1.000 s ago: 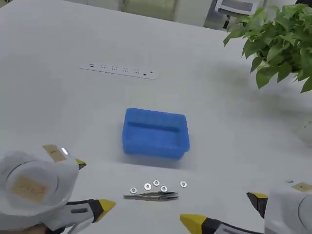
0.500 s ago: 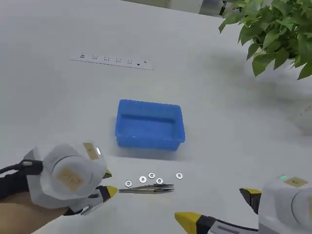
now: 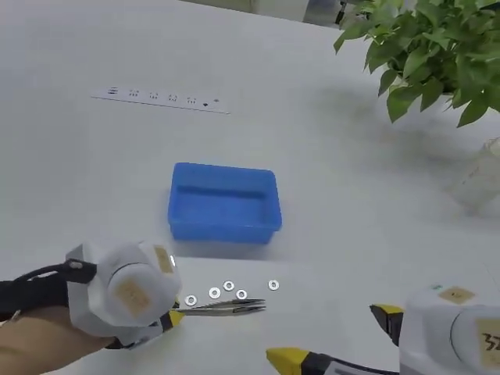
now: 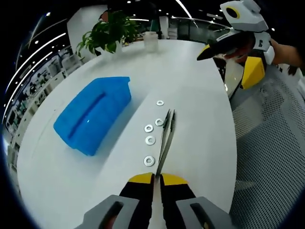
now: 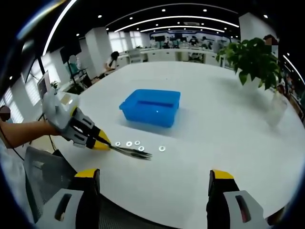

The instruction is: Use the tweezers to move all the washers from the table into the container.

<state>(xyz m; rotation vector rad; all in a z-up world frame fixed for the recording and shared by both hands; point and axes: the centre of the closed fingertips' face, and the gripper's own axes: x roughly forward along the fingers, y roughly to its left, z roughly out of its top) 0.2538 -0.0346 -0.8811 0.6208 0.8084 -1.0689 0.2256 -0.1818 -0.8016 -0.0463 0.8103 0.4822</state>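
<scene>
Slim metal tweezers (image 3: 225, 308) lie on the white table in front of a blue container (image 3: 224, 205). Several washers (image 3: 214, 293) sit in a loose row just beyond them. My left gripper (image 3: 173, 316) is shut on the tweezers' handle end (image 4: 157, 171), with the tweezers (image 4: 166, 136) pointing straight out from its jaws past the washers (image 4: 150, 140) and the container (image 4: 93, 114) off to the left. My right gripper (image 3: 336, 337) hovers open at the near right, holding nothing. Its own view shows the right gripper (image 5: 153, 186) facing the left gripper (image 5: 78, 131), the tweezers (image 5: 132, 151) and the container (image 5: 151, 107).
A white power strip (image 3: 160, 99) lies farther back on the table. A leafy potted plant (image 3: 437, 47) stands at the far right, with a clear cup (image 3: 476, 183) beside it. The table's rounded near edge (image 4: 228, 157) runs close behind the tweezers.
My left gripper has come in from the left to the tweezers' handle end and shut on it. The right gripper stays open at the near right; the head view has shifted.
</scene>
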